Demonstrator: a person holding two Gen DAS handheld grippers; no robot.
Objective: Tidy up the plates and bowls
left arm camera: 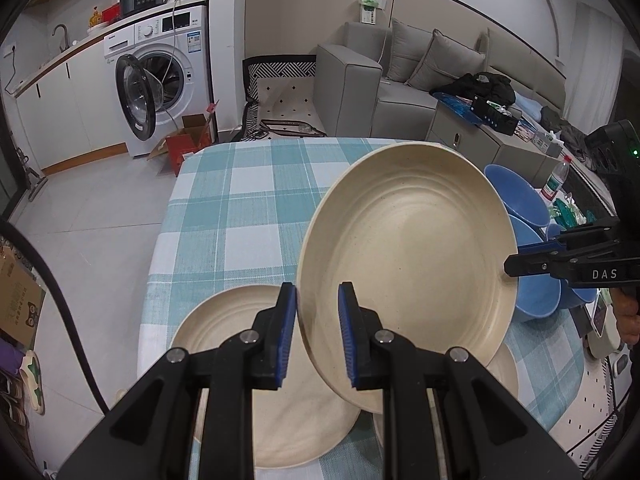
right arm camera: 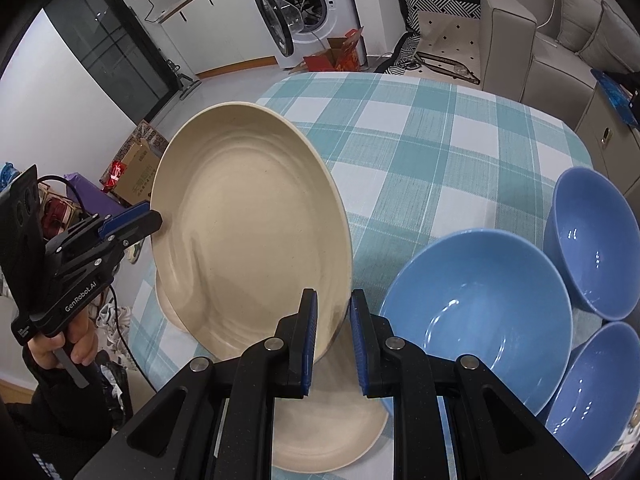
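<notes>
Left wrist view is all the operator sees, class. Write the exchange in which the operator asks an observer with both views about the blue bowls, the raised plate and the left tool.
Operator: How many blue bowls stand behind the raised plate?
Observer: Three. The nearest bowl sits just right of the raised plate.
Operator: Is anything in them?
Observer: No, the right wrist view looks into all three and they are empty.
Operator: What does my left tool look like from the other side?
Observer: The left tool pinches the plate's rim from the side, and a hand grips the handle below it.
</notes>
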